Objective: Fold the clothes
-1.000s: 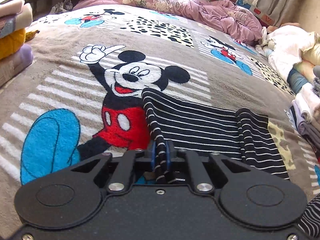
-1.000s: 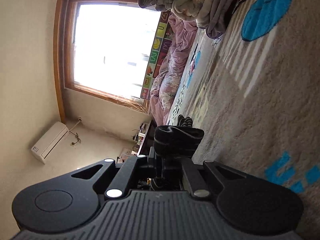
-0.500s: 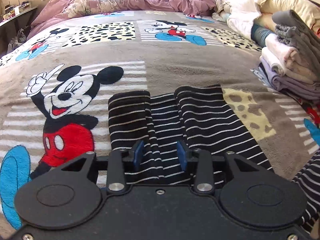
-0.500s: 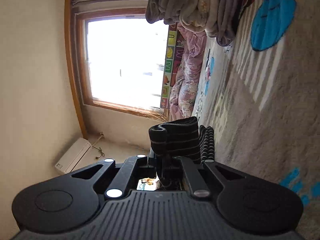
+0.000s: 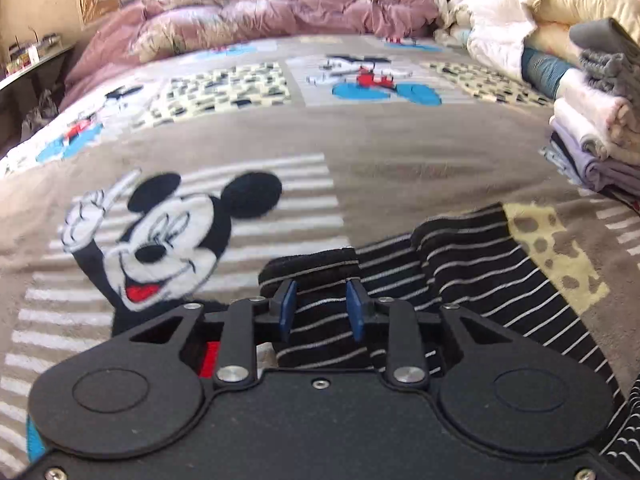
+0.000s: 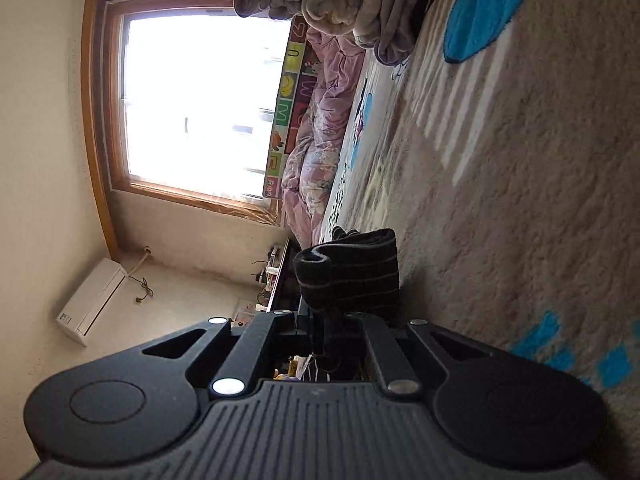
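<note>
A black garment with thin white stripes (image 5: 460, 264) lies partly folded on the cartoon-mouse blanket (image 5: 360, 168). My left gripper (image 5: 321, 305) hovers over the garment's near left fold, open, its blue pads (image 5: 287, 308) apart with striped cloth lying between them but not pinched. The right wrist view is rolled sideways. There my right gripper (image 6: 334, 330) is shut on a bunched edge of the same striped garment (image 6: 352, 272), which sticks up beyond the fingers just above the blanket (image 6: 520, 200).
A stack of folded clothes (image 5: 600, 120) stands at the blanket's right edge, with white and cream bedding (image 5: 520, 12) behind it. A crumpled pink duvet (image 5: 260, 16) lies along the far side under a window (image 6: 200, 100). A shelf (image 5: 24, 68) is at the far left.
My left gripper let go of the striped garment and opened, then turned right and drew back a little over the fold. My right gripper kept its hold, lifting the bunched edge slightly.
</note>
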Demonstrator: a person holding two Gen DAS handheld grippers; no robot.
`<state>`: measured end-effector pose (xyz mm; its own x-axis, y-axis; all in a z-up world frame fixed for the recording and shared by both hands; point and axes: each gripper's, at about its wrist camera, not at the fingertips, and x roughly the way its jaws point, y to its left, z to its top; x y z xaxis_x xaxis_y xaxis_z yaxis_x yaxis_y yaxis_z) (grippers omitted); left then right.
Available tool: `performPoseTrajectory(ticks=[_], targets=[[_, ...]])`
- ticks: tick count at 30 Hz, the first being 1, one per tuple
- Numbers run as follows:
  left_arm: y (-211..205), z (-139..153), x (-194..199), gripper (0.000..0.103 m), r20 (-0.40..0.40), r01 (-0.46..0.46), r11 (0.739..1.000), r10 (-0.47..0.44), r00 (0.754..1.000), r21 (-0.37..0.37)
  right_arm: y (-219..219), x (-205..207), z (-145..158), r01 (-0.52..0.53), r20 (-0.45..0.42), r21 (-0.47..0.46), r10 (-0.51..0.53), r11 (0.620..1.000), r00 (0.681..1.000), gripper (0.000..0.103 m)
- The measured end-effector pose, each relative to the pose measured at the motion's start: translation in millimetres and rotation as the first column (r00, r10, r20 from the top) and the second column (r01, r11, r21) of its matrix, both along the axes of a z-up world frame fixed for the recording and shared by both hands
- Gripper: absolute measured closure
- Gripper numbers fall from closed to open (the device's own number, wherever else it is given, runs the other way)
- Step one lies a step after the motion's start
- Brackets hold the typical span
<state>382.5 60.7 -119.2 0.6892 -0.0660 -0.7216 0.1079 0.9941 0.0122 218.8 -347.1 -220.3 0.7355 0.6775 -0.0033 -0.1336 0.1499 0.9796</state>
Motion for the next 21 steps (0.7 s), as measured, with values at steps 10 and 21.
performPoseTrajectory(ticks=[10,21], targets=[[14.8,39.6,-100.9,0.075,0.142,0.037,0.999,-0.035,0.989,-0.012,1.2,-2.1,5.5,-0.013,0.041,0.020,0.012,1.000,0.999,0.095],[5.6,39.0,-191.7,0.081,0.201,0.047,0.997,-0.033,0.979,-0.062,-13.9,-18.9,42.6,-0.082,0.246,0.170,0.038,0.982,0.969,0.095]])
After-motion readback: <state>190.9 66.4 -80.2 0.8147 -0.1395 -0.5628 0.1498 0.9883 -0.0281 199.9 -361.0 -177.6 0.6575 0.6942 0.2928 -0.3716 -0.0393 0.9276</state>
